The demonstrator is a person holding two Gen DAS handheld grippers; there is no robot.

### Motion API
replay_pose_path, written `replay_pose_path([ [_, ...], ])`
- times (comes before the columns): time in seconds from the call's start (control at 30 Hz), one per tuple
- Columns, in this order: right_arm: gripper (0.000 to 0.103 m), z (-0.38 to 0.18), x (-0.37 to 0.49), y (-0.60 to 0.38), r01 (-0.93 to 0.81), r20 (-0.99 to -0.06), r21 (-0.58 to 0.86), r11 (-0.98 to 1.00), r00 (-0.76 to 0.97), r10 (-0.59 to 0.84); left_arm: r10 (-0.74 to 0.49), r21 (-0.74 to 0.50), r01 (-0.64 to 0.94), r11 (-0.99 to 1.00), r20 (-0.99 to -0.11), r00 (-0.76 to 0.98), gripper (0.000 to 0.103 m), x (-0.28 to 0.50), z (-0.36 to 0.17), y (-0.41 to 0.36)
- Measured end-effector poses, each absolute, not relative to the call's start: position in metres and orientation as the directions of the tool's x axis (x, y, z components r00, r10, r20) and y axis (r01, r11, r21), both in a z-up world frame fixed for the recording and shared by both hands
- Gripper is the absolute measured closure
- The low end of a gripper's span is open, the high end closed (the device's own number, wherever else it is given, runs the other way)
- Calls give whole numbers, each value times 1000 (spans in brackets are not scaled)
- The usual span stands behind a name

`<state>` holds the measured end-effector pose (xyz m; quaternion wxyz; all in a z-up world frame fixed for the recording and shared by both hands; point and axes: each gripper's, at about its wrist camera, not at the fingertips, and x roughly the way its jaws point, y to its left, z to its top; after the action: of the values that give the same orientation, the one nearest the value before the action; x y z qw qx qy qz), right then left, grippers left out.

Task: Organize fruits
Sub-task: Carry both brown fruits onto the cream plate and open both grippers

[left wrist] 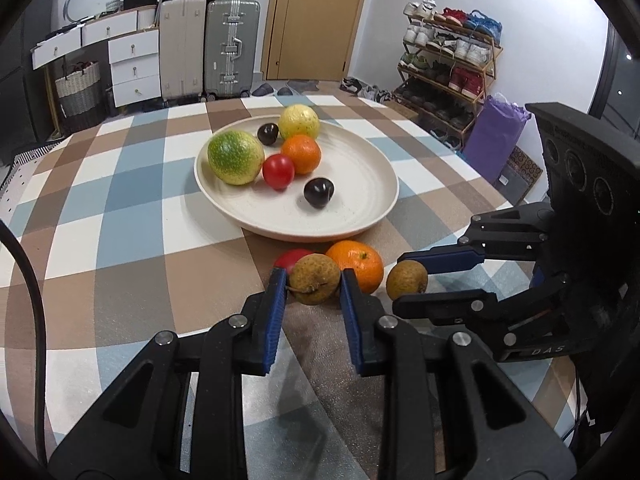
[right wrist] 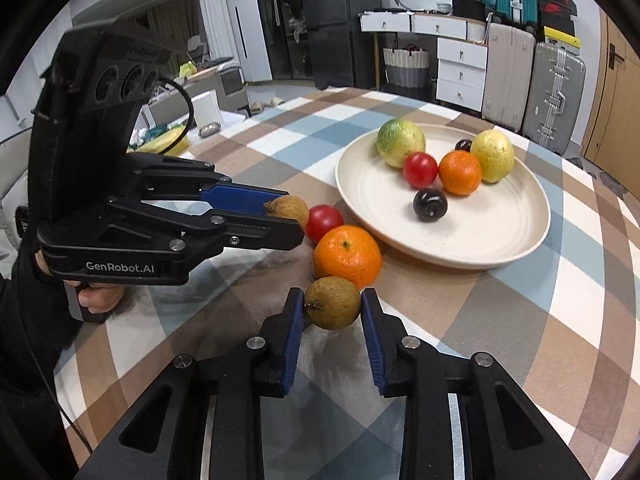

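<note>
A cream plate [left wrist: 352,216] [right wrist: 500,240] on the checked table holds a green-yellow fruit [left wrist: 235,157], a yellow fruit [left wrist: 299,121], an orange [left wrist: 301,153], a red tomato [left wrist: 278,171] and two dark plums [left wrist: 318,193]. In front of the plate lie an orange [left wrist: 356,266] [right wrist: 347,256], a red tomato [left wrist: 290,258] [right wrist: 323,222] and two brown longans. My left gripper [left wrist: 314,280] [right wrist: 290,216] is shut on one longan [left wrist: 315,284] [right wrist: 289,209]. My right gripper [right wrist: 331,304] [left wrist: 408,284] is shut on the other longan [right wrist: 332,303] [left wrist: 407,285]. Both longans are at table level.
The table's checked cloth [left wrist: 120,240] runs to the edges. Behind the table stand suitcases [left wrist: 232,48], white drawers [left wrist: 134,66], a door [left wrist: 316,16] and a shoe rack [left wrist: 448,64]. A purple bag [left wrist: 494,136] sits on the floor at the right.
</note>
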<state>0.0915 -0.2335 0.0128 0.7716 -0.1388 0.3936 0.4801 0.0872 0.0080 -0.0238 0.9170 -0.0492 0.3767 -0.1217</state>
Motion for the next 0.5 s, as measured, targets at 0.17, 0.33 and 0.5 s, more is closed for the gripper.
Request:
replay_pose_path([
  [0.17, 73, 22, 97, -242, -834, -704, 180, 522, 261, 660, -247, -200, 153, 968, -633, 734, 79, 82, -13, 15],
  [0.33, 73, 28, 105, -250, -802, -673, 187, 568, 316, 668, -221, -205, 118, 972, -608, 763, 79, 80, -5, 20],
  [0.5, 73, 31, 119, -260, -749, -643, 213, 628, 376, 667, -193, -205, 84, 975, -603, 774, 79, 85, -3, 24],
])
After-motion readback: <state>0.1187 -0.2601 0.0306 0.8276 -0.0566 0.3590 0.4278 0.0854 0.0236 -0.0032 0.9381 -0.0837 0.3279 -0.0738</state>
